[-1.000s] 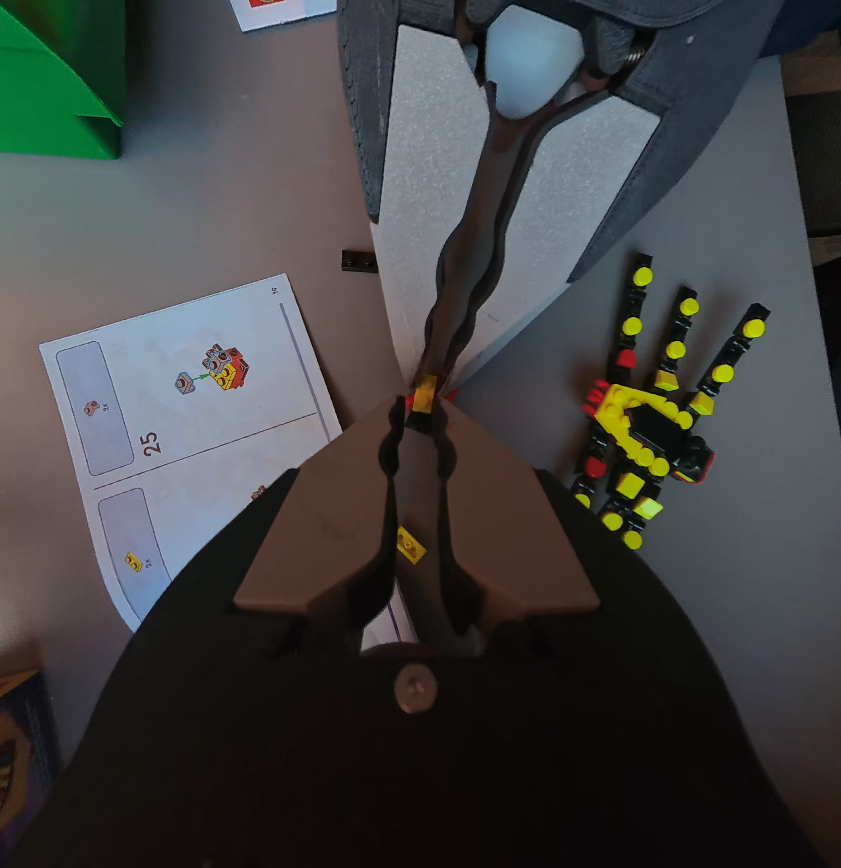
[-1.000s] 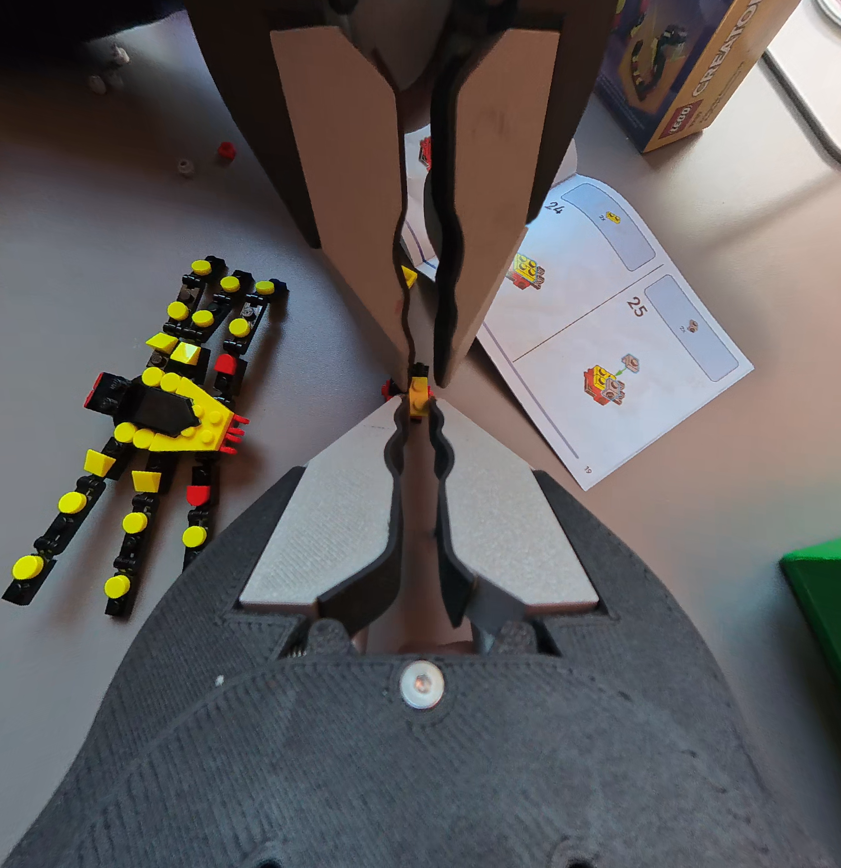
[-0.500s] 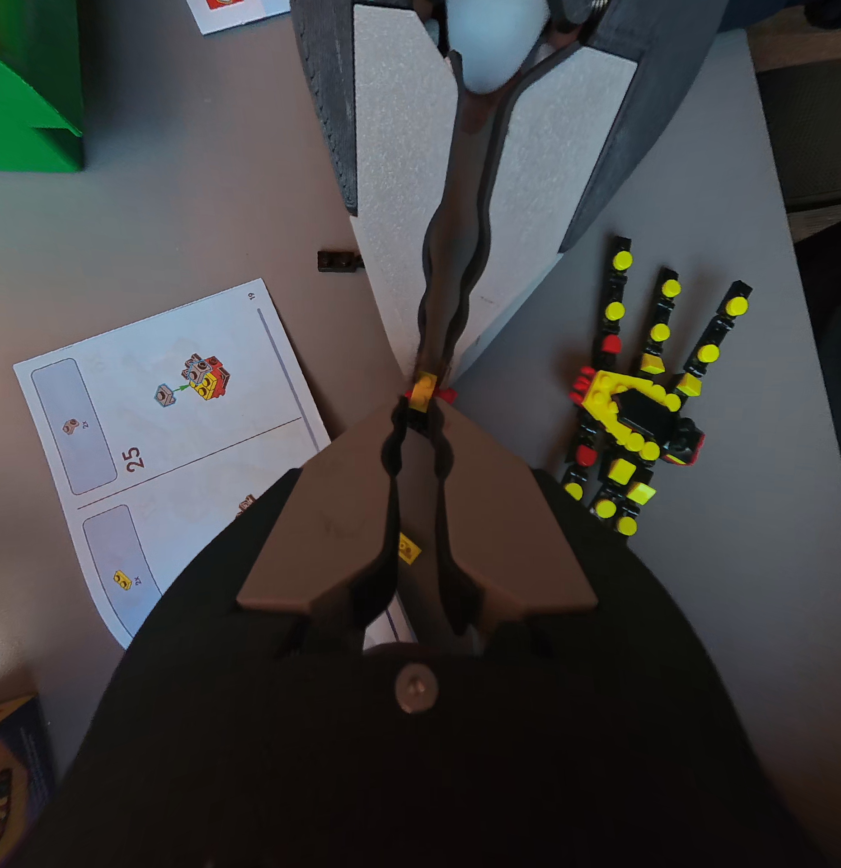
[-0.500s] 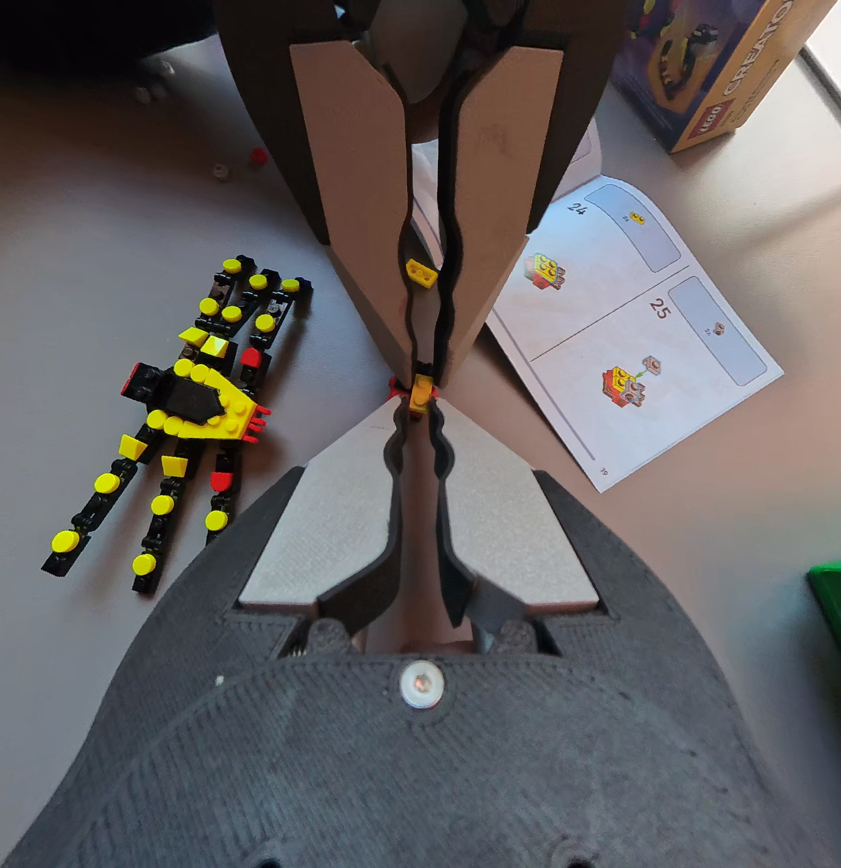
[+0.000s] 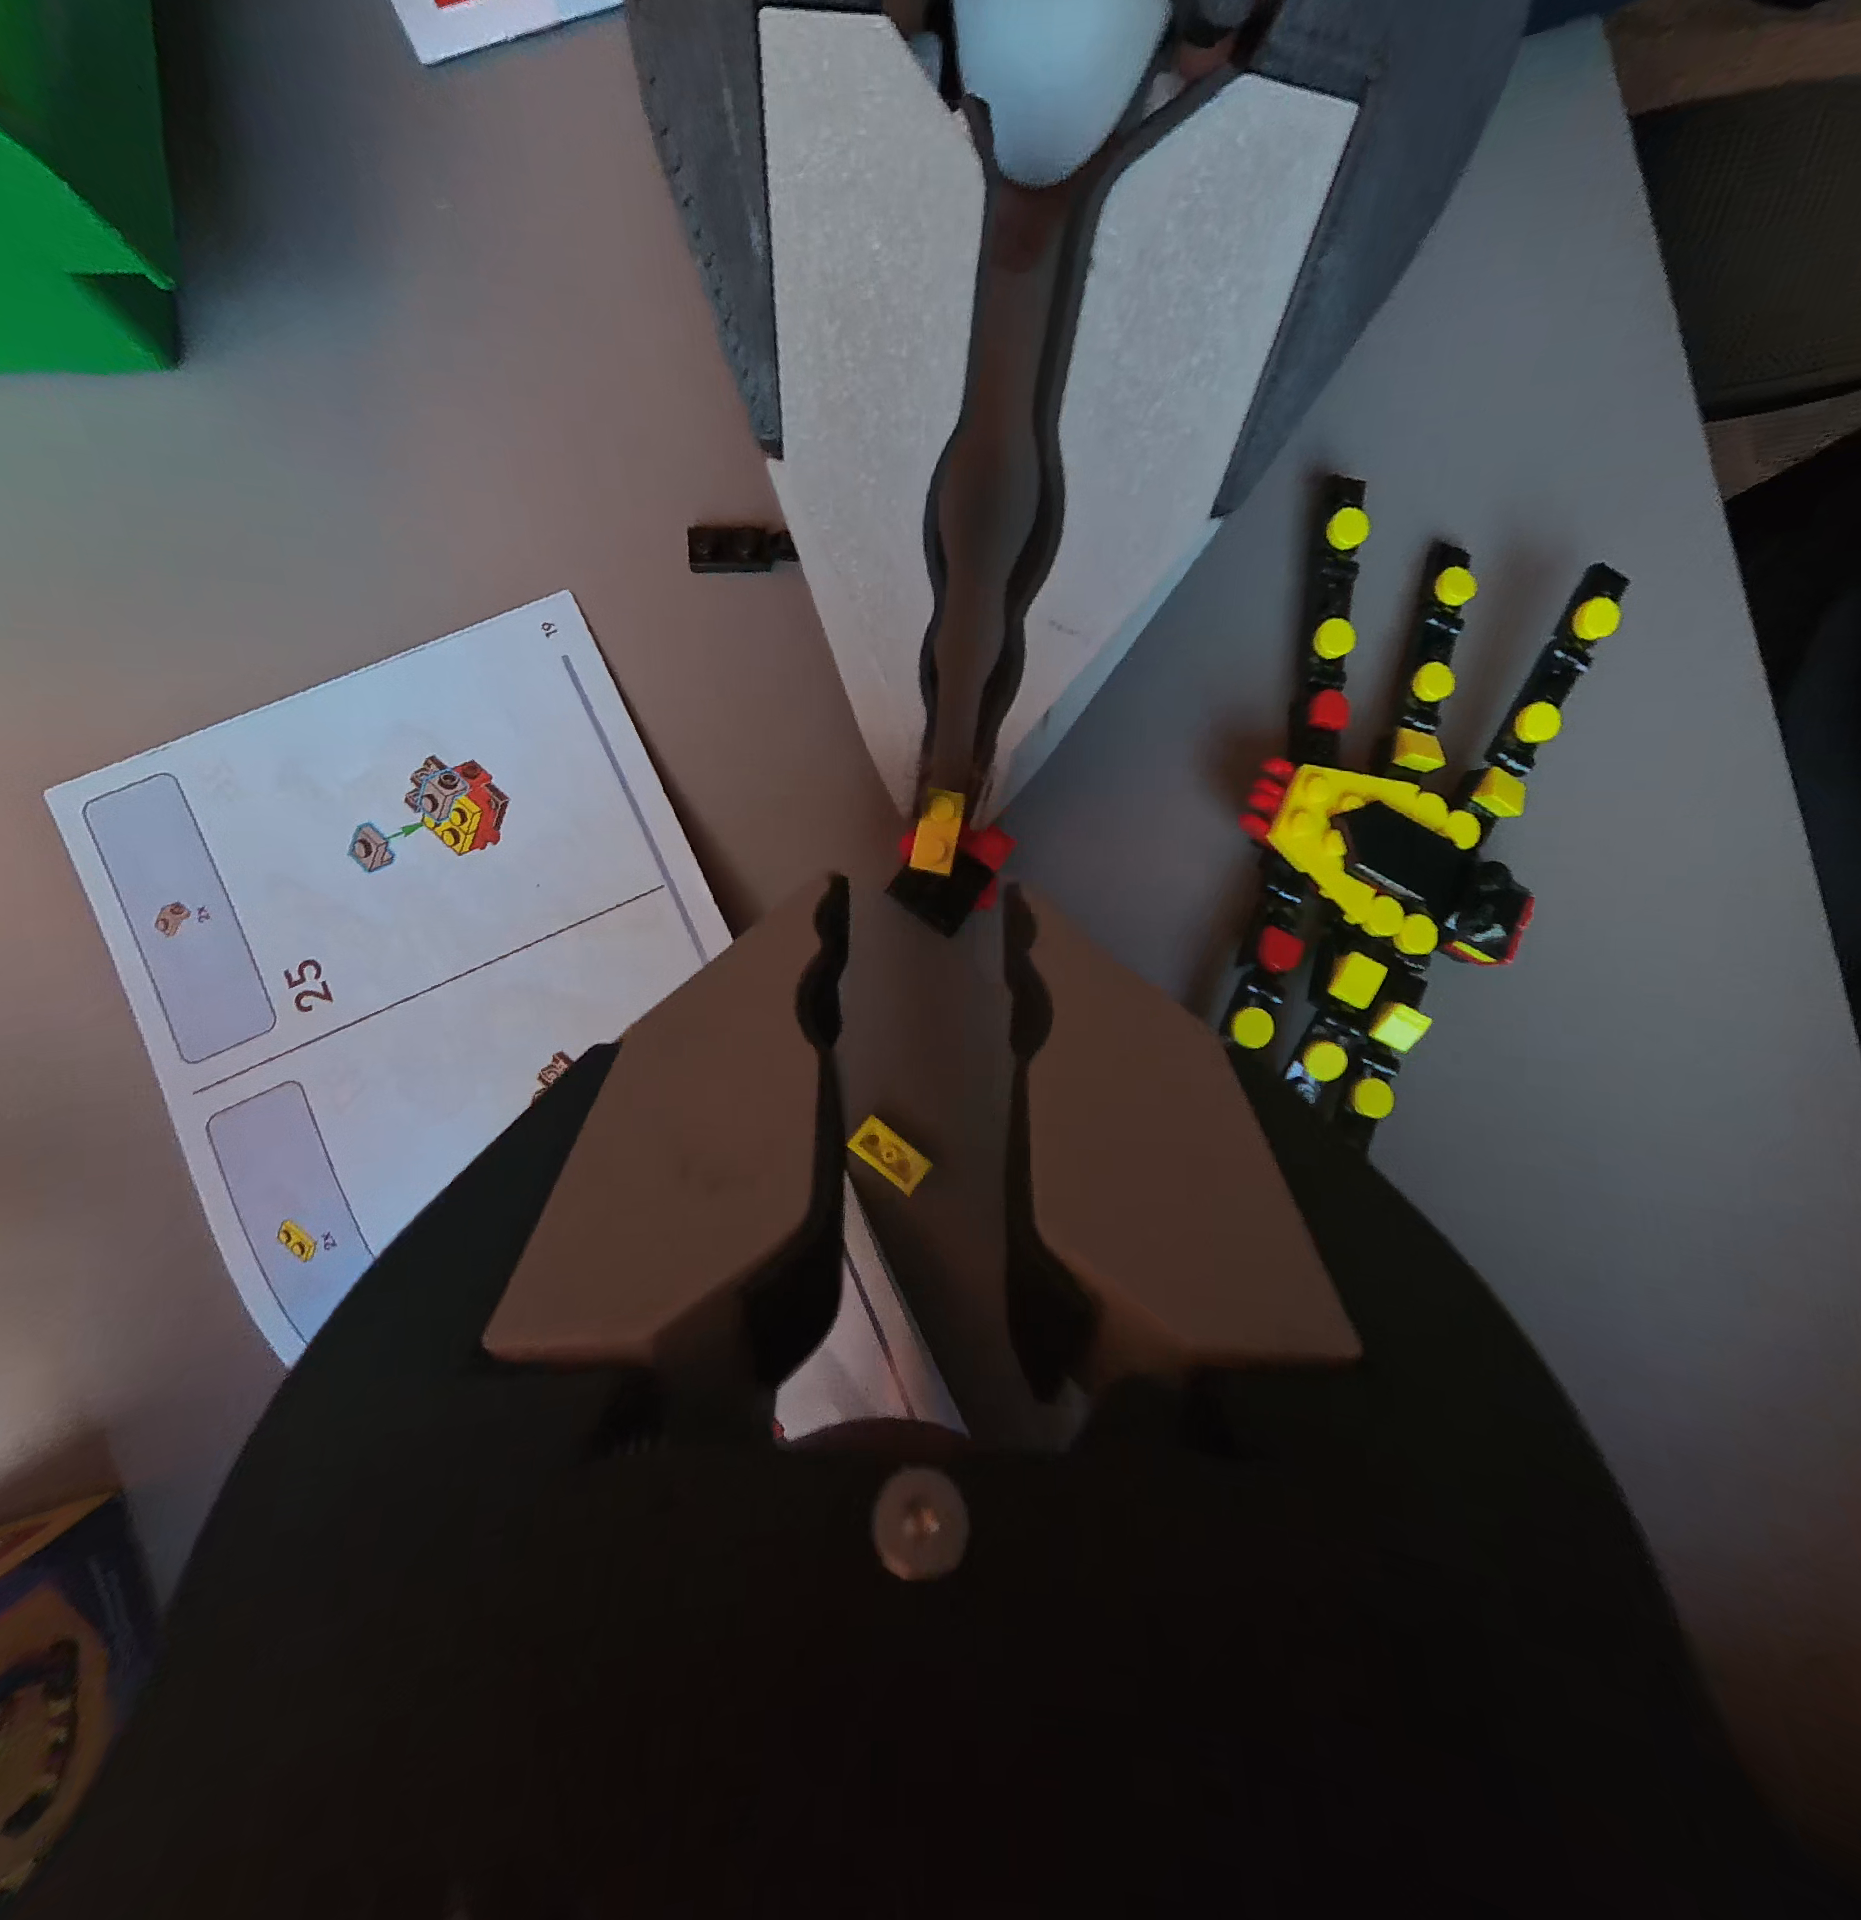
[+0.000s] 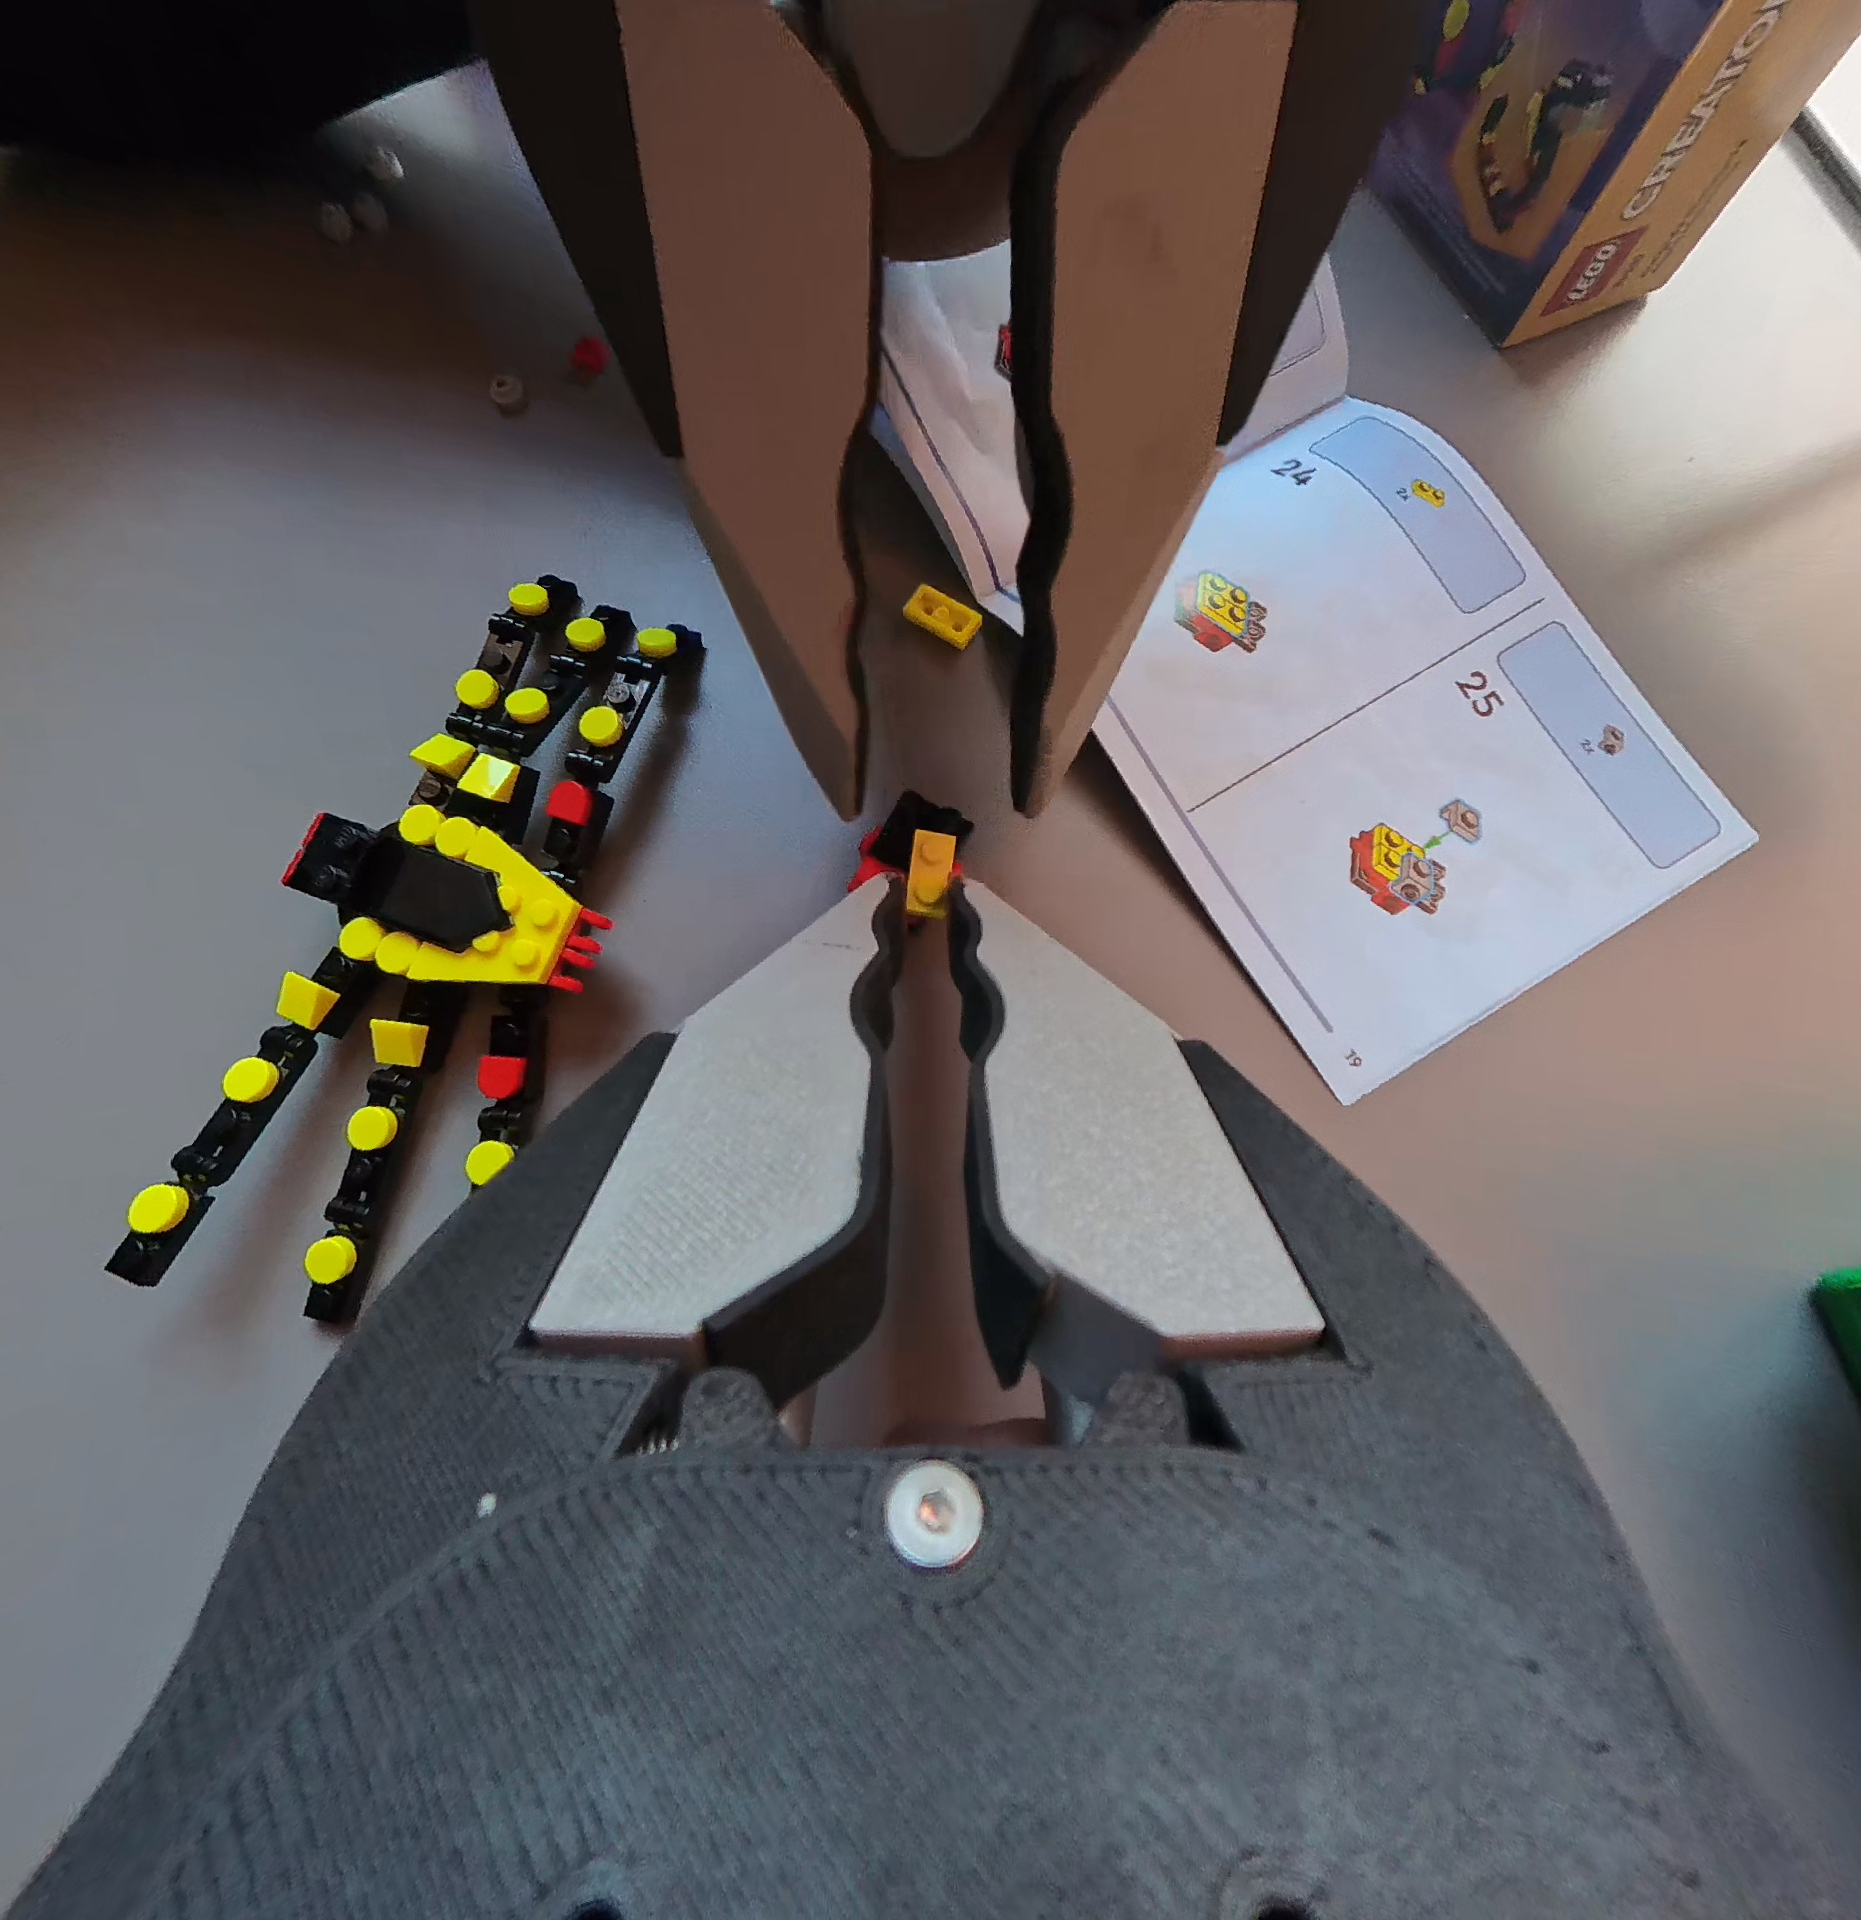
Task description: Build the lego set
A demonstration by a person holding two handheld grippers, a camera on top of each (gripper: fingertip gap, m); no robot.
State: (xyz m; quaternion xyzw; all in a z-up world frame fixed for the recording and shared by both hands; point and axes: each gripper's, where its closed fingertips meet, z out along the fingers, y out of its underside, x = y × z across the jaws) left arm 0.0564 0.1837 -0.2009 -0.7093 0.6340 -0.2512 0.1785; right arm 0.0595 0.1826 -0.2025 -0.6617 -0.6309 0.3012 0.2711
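Above the grey bench, the right gripper pinches a small red-black-yellow brick cluster — the left gripper, fingers spread, apparently just clear of it.

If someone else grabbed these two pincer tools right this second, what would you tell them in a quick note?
Right gripper: shut on the small red, black and yellow assembly.
Left gripper: open, fingers either side of the assembly, not touching it.
On the table: loose yellow plate, finished black-and-yellow wing, open instruction booklet, small black piece.
Done: wing; one yellow plate on the assembly.
Left: probably add the loose yellow plate, then follow the booklet.
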